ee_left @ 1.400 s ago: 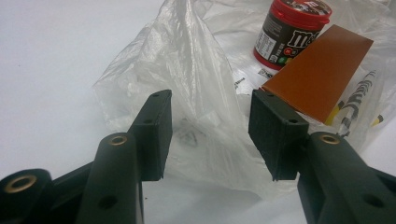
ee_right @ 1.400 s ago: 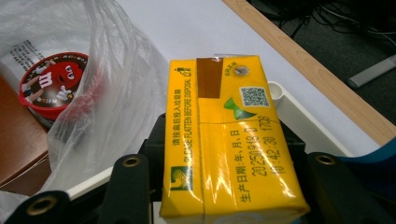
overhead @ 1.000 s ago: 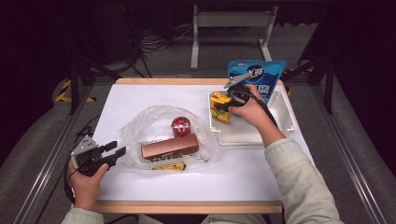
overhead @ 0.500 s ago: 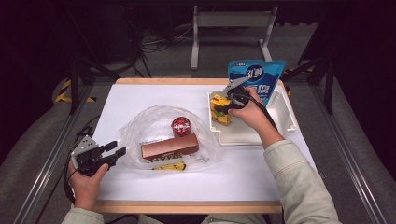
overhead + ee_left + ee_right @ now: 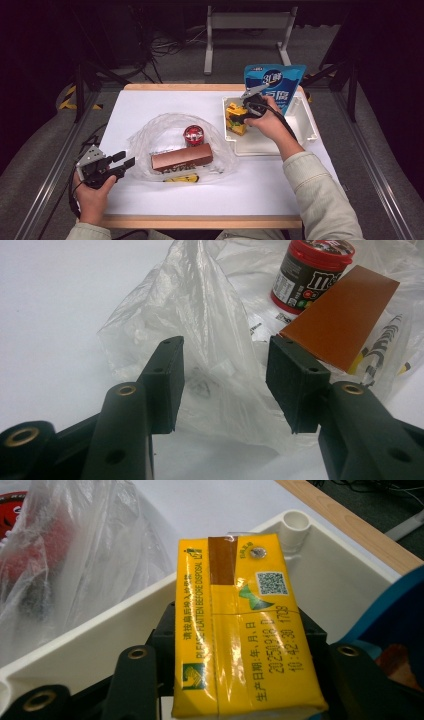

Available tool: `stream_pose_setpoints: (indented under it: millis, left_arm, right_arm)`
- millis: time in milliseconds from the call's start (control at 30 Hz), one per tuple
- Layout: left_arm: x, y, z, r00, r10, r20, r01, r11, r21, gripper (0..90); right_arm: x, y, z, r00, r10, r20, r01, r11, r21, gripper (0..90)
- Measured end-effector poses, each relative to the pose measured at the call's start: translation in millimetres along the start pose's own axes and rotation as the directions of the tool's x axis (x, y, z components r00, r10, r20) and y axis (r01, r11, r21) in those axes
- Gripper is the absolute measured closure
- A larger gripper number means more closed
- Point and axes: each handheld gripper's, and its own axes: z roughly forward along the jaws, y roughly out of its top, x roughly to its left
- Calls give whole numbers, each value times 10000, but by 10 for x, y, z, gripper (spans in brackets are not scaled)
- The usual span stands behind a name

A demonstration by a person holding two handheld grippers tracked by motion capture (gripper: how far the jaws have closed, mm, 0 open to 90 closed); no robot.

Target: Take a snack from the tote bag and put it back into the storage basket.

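lower left of the high view: left gripper (image 5: 119, 165) rests at the near table corner, jaws apart and grasping nothing; in the left gripper view its black pads frame crumpled film of the clear plastic bag (image 5: 215, 355) without pressing on it. just beyond, mid-frame, the bag lies spread on the white table (image 5: 165, 107) with a brown carton (image 5: 182, 156) lying flat in it, a yellow-and-black packet (image 5: 181, 178) under the carton's near edge, and a red-lidded m&m's tub (image 5: 193, 134) upright behind. right of centre, the right gripper (image 5: 239, 116) is clenched on a yellow drink carton (image 5: 236, 119); the right gripper view shows the carton (image 5: 245, 630) wedged between both jaws, foil straw hole and qr code facing up, over the white tray (image 5: 80, 650). whether the carton's base touches the tray floor, cannot tell. upper right, a blue stand-up pouch (image 5: 274, 85) leans at the tray's far rim, just behind the hand. judgement: the step in hand looks like taking the drink carton out of the tray for bagging. next move calls for a clean lift over the tray's near wall, then a carry left toward the bag, with the left gripper pinching the film to hold the mouth open.
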Motion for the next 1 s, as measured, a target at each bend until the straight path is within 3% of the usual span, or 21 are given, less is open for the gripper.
stream_pose_setpoints:
  millis: [200, 367, 667, 833, 1000]
  left_arm:
    - [-6, 7, 10, 10000, 38, -2, -38, 10000, 9, 500]
    - [-9, 9, 24, 10000, 26, 35, -26, 10000, 19, 499]
    - [-11, 9, 28, 10000, 29, 46, -29, 10000, 28, 498]
    - [-13, 10, 29, 10000, 23, 47, -24, 10000, 22, 497]
    - [-14, 10, 28, 10000, 17, 46, -17, 10000, 18, 497]
  right_arm:
    - [-3, -36, -28, 10000, 9, 64, -9, 10000, 88, 521]
    - [4, -22, -91, 9999, 139, 22, -138, 9985, -525, 485]
    - [89, 81, -291, 9981, -369, 502, 422, 9933, -1076, 467]
    - [159, 143, -431, 9960, -629, 638, 728, 9833, -1667, 516]
    - [240, 175, -532, 9953, -893, 387, 945, 9815, -1664, 639]
